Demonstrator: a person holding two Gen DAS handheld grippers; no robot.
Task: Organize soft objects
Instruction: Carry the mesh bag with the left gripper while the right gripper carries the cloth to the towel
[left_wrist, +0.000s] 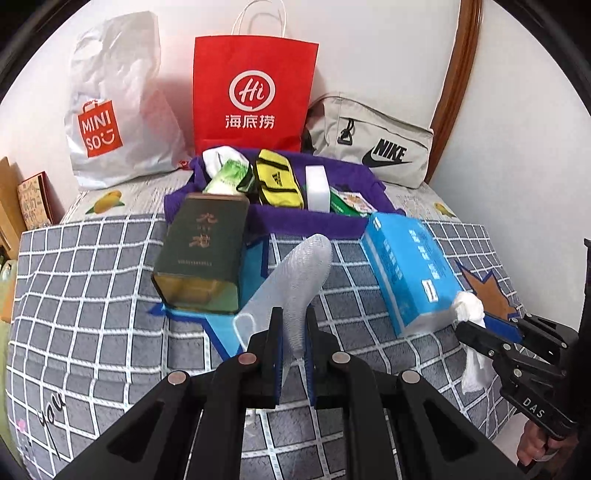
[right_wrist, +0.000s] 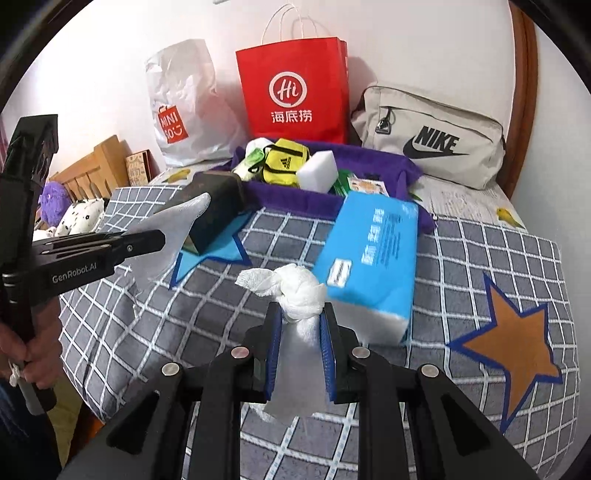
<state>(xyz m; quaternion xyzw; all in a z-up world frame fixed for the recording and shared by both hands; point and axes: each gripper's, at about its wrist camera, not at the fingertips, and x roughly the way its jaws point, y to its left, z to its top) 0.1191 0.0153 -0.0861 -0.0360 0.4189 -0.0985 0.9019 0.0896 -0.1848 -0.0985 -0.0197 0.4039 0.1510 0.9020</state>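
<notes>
White mesh sleeve (left_wrist: 295, 291) is pinched between the left gripper's (left_wrist: 294, 317) fingers; crumpled white tissue (right_wrist: 299, 295) between the right gripper's (right_wrist: 301, 314), both tilted down over a grey checked blanket (right_wrist: 461, 266).

Both wrist views angled down over bed (left_wrist: 92, 295), close; left sits leftward; shared: purple tray (left_wrist: 295, 221), bags.

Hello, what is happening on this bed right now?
A person is sorting soft things on the checked blanket, with a handheld gripper in each hand. The left gripper is shut on a white mesh sleeve, and the right gripper is shut on a knotted white cloth. Both items are held above the blanket. Behind them, a purple bin already holds a yellow pouch and a white sponge block.
</notes>
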